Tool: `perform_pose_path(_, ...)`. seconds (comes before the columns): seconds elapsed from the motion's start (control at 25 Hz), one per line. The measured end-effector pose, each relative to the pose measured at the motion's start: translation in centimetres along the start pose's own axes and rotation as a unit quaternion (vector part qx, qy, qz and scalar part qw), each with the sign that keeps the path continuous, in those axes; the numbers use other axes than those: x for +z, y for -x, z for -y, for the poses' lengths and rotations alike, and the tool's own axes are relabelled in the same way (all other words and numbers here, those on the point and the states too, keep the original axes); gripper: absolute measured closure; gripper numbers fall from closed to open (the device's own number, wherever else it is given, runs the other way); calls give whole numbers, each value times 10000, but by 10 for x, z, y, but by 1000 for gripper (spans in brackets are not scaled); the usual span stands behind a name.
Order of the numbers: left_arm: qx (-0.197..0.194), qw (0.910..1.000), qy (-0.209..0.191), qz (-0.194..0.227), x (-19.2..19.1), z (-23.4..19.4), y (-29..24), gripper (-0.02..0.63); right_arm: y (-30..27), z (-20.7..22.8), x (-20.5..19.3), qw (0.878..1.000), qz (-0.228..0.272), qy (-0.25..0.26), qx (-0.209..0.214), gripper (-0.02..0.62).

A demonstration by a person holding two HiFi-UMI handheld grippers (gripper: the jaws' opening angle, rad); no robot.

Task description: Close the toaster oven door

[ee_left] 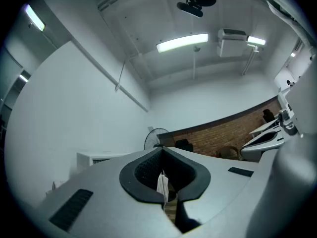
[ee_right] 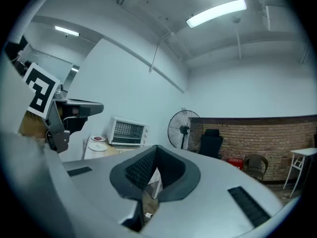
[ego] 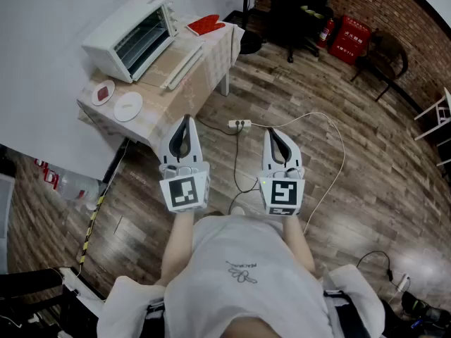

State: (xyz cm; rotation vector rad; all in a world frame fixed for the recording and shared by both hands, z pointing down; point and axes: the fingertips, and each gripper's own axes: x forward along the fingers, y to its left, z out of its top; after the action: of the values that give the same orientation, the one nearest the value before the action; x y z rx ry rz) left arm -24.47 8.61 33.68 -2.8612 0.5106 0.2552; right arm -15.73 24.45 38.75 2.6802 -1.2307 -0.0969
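toaster oven (ego: 134, 34): white | bench (ego: 161, 103): pale beige top, white legs | mitt (ego: 206, 24): red | floor (ego: 352, 189): brown wood planks | left gripper (ego: 185, 122), right gripper (ego: 274, 134): grey, black-and-white square markers | wall (ego: 402, 20): red-brown brick

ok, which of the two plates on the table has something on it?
The smaller plate, the left one in the head view: it holds a red piece. The bigger plate beside it is bare white.
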Motion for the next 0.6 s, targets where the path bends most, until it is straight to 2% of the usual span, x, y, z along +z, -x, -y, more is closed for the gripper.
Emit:
perform_pose_path(0.16, 98, 9994, 317, -9, 5, 1, 2, 592, 0, -1, -1, 9999, 32, 67, 94, 586)
perform_pose_path(0.6, 160, 9996, 207, -82, -3, -3, 3, 591, -2, 0, -12, 9997, -97, -106, 209, 586)
